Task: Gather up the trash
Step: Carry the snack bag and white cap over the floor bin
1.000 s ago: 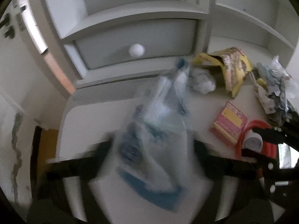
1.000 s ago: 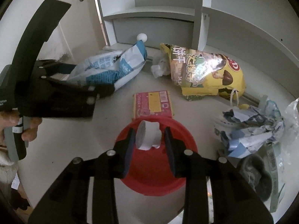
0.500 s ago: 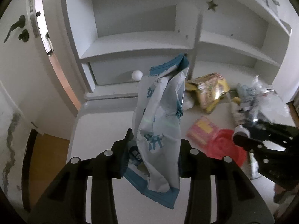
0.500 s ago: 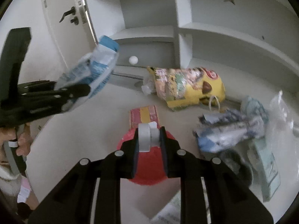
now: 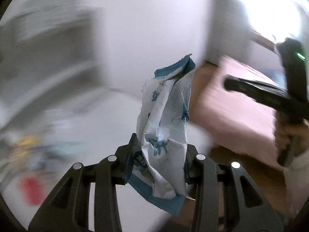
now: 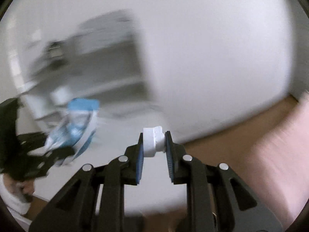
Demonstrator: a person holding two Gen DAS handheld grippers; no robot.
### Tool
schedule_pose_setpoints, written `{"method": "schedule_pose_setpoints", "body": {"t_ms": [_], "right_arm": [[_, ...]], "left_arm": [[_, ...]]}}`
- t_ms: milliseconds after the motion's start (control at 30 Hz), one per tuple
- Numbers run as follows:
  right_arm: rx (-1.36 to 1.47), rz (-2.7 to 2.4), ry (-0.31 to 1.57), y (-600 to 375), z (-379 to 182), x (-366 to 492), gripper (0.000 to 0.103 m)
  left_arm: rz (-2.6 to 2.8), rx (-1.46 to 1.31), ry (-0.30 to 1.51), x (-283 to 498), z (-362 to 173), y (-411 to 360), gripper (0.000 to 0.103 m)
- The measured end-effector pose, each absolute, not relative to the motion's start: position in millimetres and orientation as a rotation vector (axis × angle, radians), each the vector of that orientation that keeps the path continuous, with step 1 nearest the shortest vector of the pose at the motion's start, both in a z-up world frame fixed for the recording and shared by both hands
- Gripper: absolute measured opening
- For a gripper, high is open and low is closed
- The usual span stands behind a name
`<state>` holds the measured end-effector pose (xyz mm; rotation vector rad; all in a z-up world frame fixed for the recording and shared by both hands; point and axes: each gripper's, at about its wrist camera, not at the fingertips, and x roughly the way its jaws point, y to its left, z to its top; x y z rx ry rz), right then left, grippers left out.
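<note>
White wall fills most of both views, heavily smeared by motion, with grey shelving (image 6: 108, 58) blurred at the left of each. Only the left wrist view shows a bright window glare at upper right, and, low on its left, blurred yellow and red patches (image 5: 29, 191) too smeared to identify. Both views catch a pink bed (image 5: 237, 116) with a strip of wooden floor (image 6: 222, 135) beside it. No bin or other container can be made out in either view.

Seen from the left wrist, the left gripper (image 5: 160, 166) is clamped on a crumpled white and blue snack bag (image 5: 166, 127); its jaws have just been closing on it. The bag stands upright between the pads, its torn top well above the fingertips and its blue bottom edge hanging below them. The right wrist view shows that same bag only as a blue-white blur at its left, beside the dark body of the left gripper and part of a sleeve at the lower-left edge.

From the right wrist, the right gripper (image 6: 154, 145) pinches a small white roll (image 6: 152, 143) at its fingertips, jaws narrow and pressed on both flat sides. In the left wrist view the right gripper is a dark shape at far right, gripped by a hand (image 5: 287, 135); the roll cannot be seen there.
</note>
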<state>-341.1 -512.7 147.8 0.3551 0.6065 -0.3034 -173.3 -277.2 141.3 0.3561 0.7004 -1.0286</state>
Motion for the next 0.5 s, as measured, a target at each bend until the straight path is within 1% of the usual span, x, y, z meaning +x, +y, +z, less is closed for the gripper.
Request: {"method": "schedule_pose_setpoints", "body": {"t_ms": [67, 133, 167, 200, 233, 267, 333, 367, 400, 500], "right_arm": [[0.450, -0.367, 0.697, -549.4, 102.2, -385.2, 0.021], [0.560, -0.377, 0.813, -578.0, 42.3, -408.9, 0.021], [0.612, -0.373, 0.859, -587.4, 15.1, -414.4, 0.021], [0.672, -0.360, 0.916, -596.1, -17.5, -417.9, 0.021], [0.733, -0.348, 0.971, -602.0, -53.0, -419.6, 0.021], [0.786, -0.358, 1.039, -606.7, -92.4, -419.1, 0.021], [0.865, -0.363, 1.135, -607.7, -150.8, -415.9, 0.021], [0.927, -0.368, 1.163, -610.1, -175.7, -416.5, 0.021], [0.975, -0.360, 1.168, -611.9, -190.8, -416.4, 0.021], [1.061, -0.355, 1.163, -616.1, -215.2, -417.7, 0.021]], "left_arm": [[-1.160, 0.427, 0.762, -218.1, 109.1, -331.1, 0.038], [-1.243, 0.508, 0.857, -254.6, 63.5, -373.0, 0.038], [-1.263, 0.563, 0.921, -269.6, 31.5, -393.8, 0.038], [-1.263, 0.608, 0.990, -277.5, -2.1, -411.3, 0.038], [-1.244, 0.658, 1.089, -280.4, -46.5, -433.2, 0.038], [-1.203, 0.712, 1.131, -279.3, -77.1, -448.0, 0.038], [-1.110, 0.827, 1.186, -274.3, -140.4, -474.8, 0.038], [-1.079, 0.827, 1.254, -268.0, -164.8, -482.2, 0.038], [-1.071, 0.810, 1.303, -263.6, -178.8, -491.8, 0.038], [-1.070, 0.824, 1.322, -265.5, -196.3, -507.8, 0.038]]}}
